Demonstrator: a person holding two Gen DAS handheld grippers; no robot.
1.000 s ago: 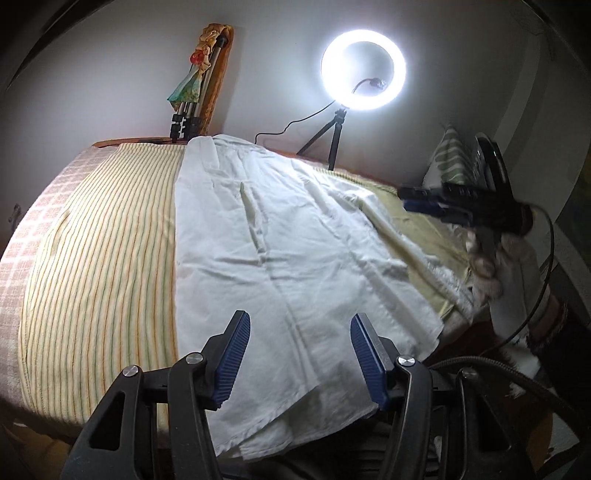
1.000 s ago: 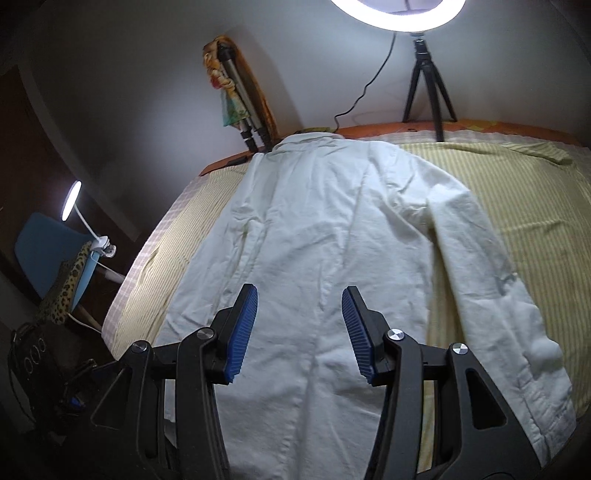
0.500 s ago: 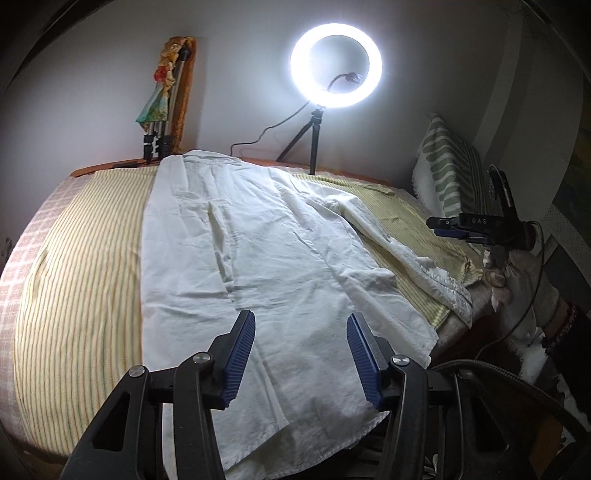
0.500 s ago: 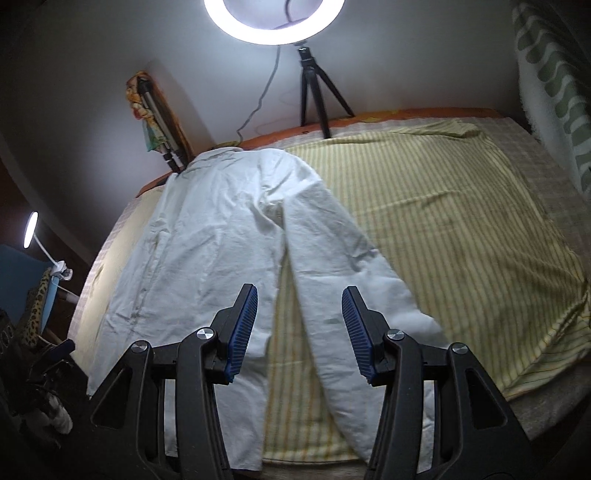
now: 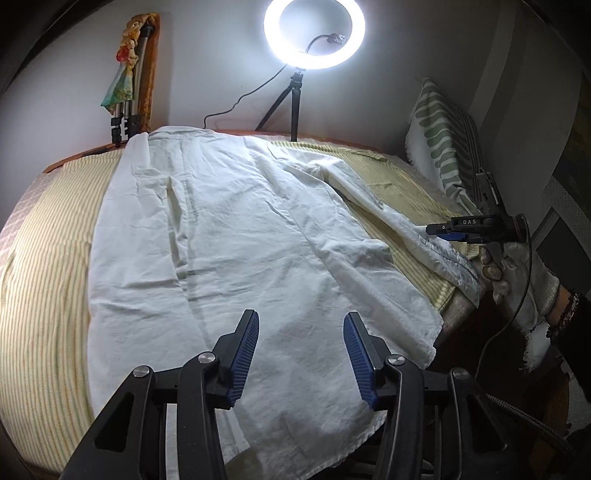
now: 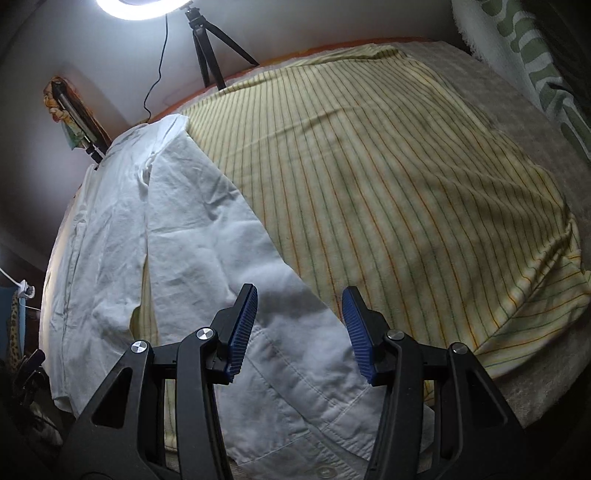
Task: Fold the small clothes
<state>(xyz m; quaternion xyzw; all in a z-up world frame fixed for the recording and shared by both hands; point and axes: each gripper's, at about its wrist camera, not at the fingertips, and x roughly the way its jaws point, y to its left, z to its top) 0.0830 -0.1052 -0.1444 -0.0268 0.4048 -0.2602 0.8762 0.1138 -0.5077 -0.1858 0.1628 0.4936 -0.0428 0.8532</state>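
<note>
A white long-sleeved shirt [image 5: 240, 240] lies spread flat on a yellow striped sheet [image 5: 40, 288], its collar at the far end. My left gripper [image 5: 301, 354] hovers over the near hem, jaws open, with no cloth pinched between them. The shirt's right sleeve [image 6: 207, 236] runs diagonally toward the bed's near edge. My right gripper [image 6: 299, 325] hangs open just above the sleeve's cuff [image 6: 295, 387], pads apart from the cloth. In the left wrist view, the right gripper [image 5: 439, 230] shows at the far right over the cuff [image 5: 447, 258], held by a gloved hand [image 5: 517, 273].
A lit ring light [image 5: 314, 33] on a tripod [image 5: 293, 103] stands behind the bed's far edge. Folded tripods [image 5: 129, 92] lean on the wall at the back left. A green-patterned pillow [image 5: 443, 140] sits at the right. The striped sheet [image 6: 388, 184] lies bare to the right of the sleeve.
The right gripper swung from over the shirt's body to the sleeve and dropped toward the cuff. The left gripper slid right along the hem, with its jaws slightly narrower.
</note>
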